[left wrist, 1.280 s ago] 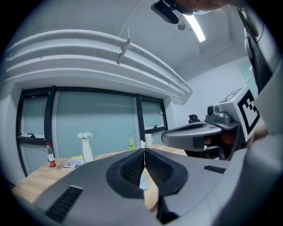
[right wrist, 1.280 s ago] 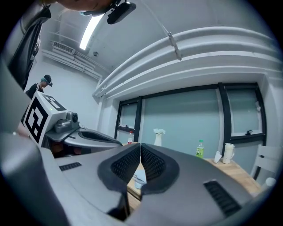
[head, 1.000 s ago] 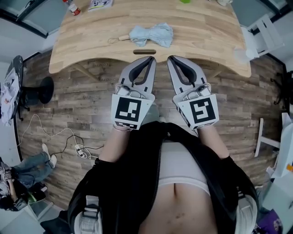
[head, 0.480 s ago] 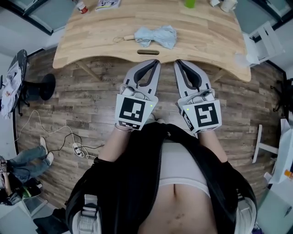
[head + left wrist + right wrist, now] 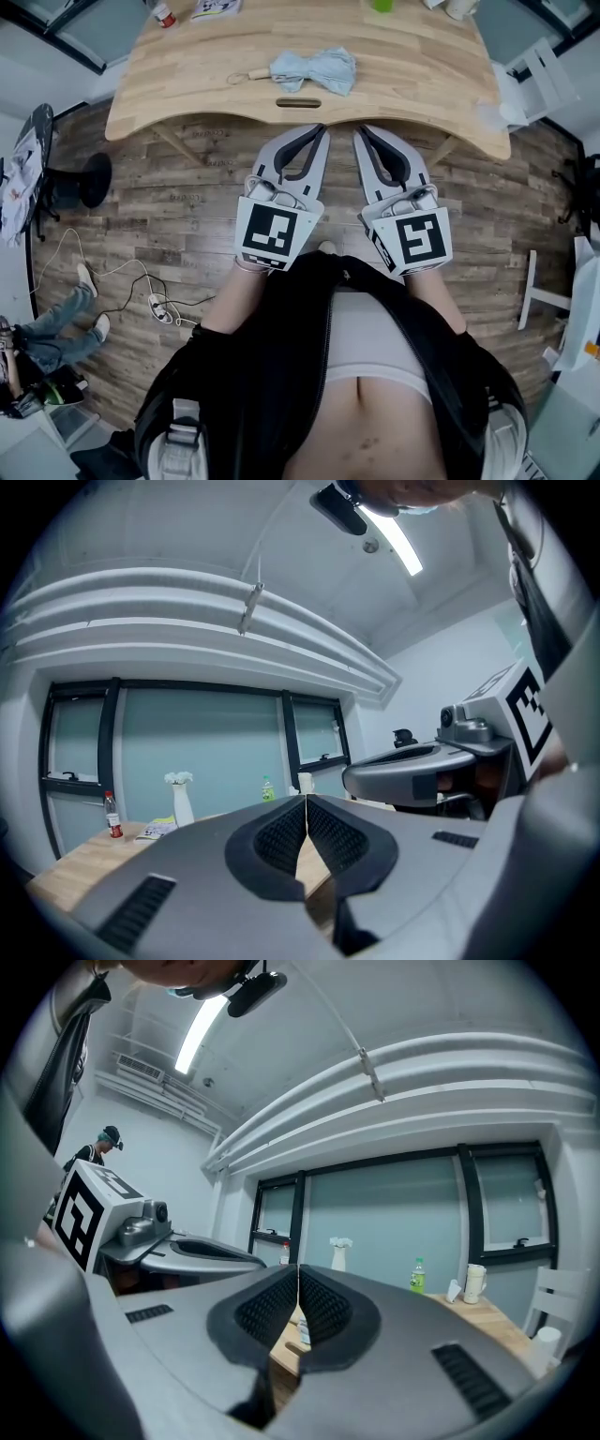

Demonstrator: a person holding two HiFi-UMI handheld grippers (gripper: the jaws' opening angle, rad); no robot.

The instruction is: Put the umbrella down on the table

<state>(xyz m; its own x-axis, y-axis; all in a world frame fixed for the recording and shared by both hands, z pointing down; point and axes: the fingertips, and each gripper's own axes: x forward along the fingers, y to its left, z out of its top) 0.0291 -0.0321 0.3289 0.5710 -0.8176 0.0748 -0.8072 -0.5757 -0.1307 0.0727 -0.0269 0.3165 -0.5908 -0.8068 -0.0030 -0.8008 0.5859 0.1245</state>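
A light blue folded umbrella [image 5: 314, 70] with a wooden handle [image 5: 246, 75] lies on the wooden table [image 5: 187, 89], near its front edge. My left gripper [image 5: 322, 128] and right gripper [image 5: 359, 131] hover side by side over the floor just short of that edge, pointing at the table. Both are shut with nothing between their pads, and neither touches the umbrella. In the left gripper view the black pads [image 5: 281, 836] meet at the left gripper's [image 5: 306, 803] tips. The right gripper's [image 5: 298, 1274] pads are pressed together too.
A cable slot [image 5: 298, 102] is cut in the table in front of the umbrella. At the back stand a red-capped bottle [image 5: 161, 13], a booklet [image 5: 216, 7], a white vase [image 5: 181, 799] and a green bottle [image 5: 416, 1275]. White chair [image 5: 539, 75] right; floor cables [image 5: 159, 305] and a seated person's legs [image 5: 56, 328] left.
Both grippers have drawn back a little from the table's front edge, still shut and empty. The umbrella has not moved on the table.
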